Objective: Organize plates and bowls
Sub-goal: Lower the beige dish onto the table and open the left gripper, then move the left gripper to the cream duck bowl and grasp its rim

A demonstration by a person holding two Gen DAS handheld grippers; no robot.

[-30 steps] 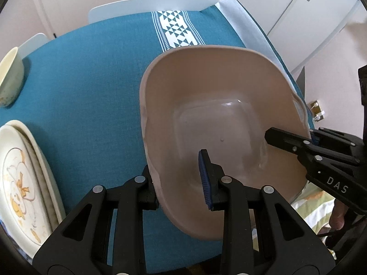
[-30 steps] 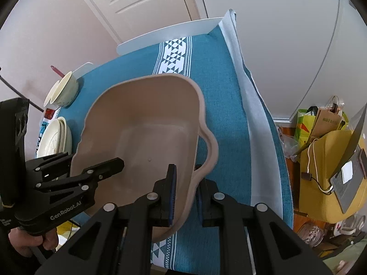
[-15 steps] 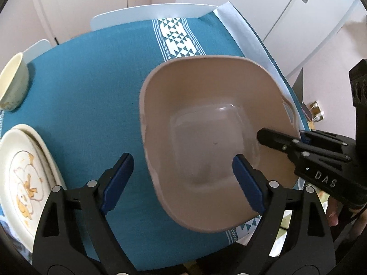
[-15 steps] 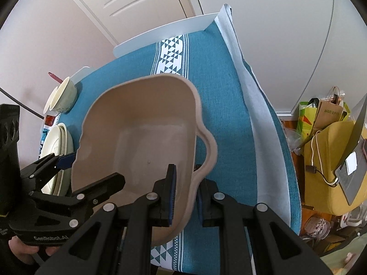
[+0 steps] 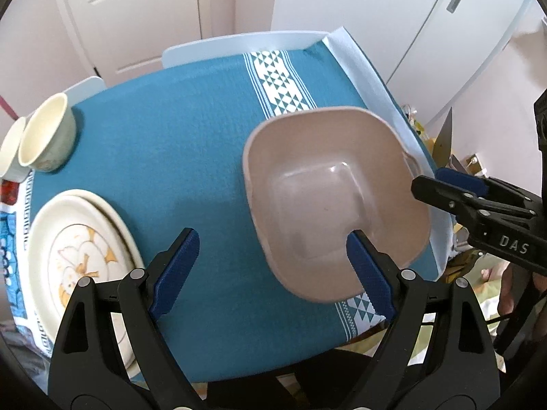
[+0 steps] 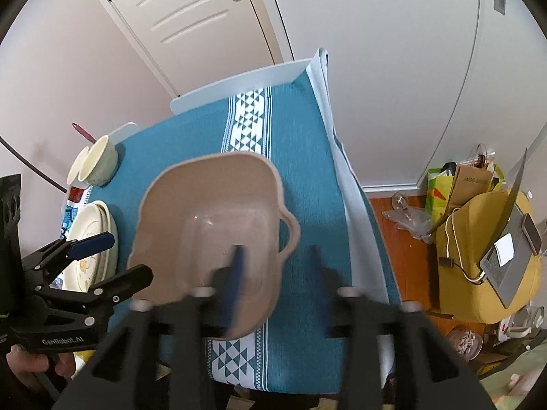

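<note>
1. The basin (image 5: 336, 198) sits on the tabletop (image 5: 177, 157) near its right edge, toward the near corner; nothing lies in it.
2. Two cream bowls (image 5: 46, 140) stand nested side by side at the far left corner; their contents cannot be made out.
3. A stack of plates (image 5: 77, 256) lies at the left edge, the top one printed with a cartoon figure and carrying nothing.
4. The left tool (image 5: 271, 270) hangs open above the near edge, one pad over bare cloth, the other over the basin's near wall, pressing on nothing.
5. The right tool (image 6: 275, 263) is opening; the basin's right wall and handle lie between its blurred fingers, which no longer pinch it.
6. A second ago both tools clamped the basin's rim; now both have let go and stand higher, and the basin looks smaller and rests free.
7. Only the right view shows the yellow chair (image 6: 478, 253) with a laptop on the floor past the right edge, and a hand (image 6: 30, 364) on the left tool; only the left view shows the plate's print clearly.
</note>
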